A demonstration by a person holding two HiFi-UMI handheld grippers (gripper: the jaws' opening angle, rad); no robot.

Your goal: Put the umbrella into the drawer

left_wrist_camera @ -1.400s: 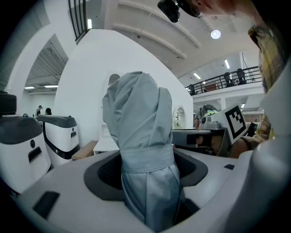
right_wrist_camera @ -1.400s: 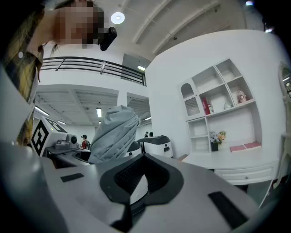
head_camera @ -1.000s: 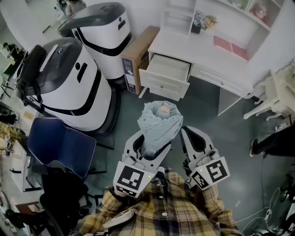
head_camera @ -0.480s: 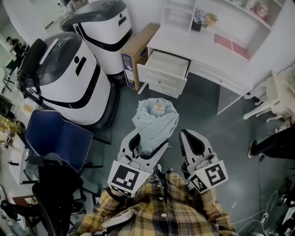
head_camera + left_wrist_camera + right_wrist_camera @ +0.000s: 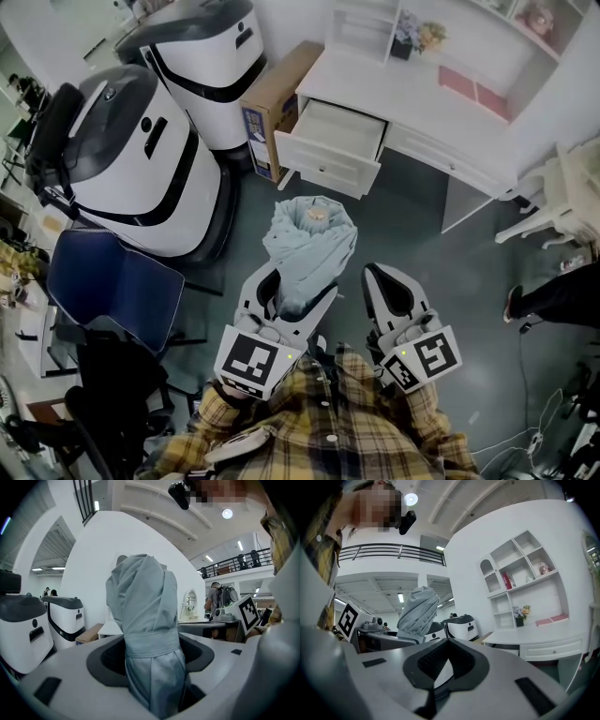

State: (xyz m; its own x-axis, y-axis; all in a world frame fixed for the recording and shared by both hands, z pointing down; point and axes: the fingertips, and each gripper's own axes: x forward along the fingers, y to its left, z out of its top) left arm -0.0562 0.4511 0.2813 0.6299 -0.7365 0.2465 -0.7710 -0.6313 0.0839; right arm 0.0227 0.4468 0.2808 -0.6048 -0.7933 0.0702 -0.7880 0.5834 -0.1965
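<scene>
Left gripper (image 5: pixel 152 660) is clenched on the umbrella (image 5: pixel 143 602). The jaws pinch the folded grey fabric just below its strap band, and the bundle stands up out of the jaws, leaning a little. Right gripper (image 5: pixel 446 660) is just beside it on the right, jaws together, nothing between them. Ahead of the left gripper and well apart from it, the drawer (image 5: pixel 339 131) is pulled out of the white desk (image 5: pixel 412 103) and looks bare inside. A cardboard box (image 5: pixel 277 94) leans just left of the drawer, and the big white machines (image 5: pixel 141 159) are further left. As I read it, this is the carry step, with the umbrella not yet near the drawer. To do it well I'd keep the squeeze firm, since the fabric is soft and could slide. I'd approach square to the drawer front and stay off the box. Then I'd tip the bundle so its long axis lies along the drawer's width, lower it past the front wall, and only then let go. The shut right gripper can steady the drawer front or nudge any overhang in.
</scene>
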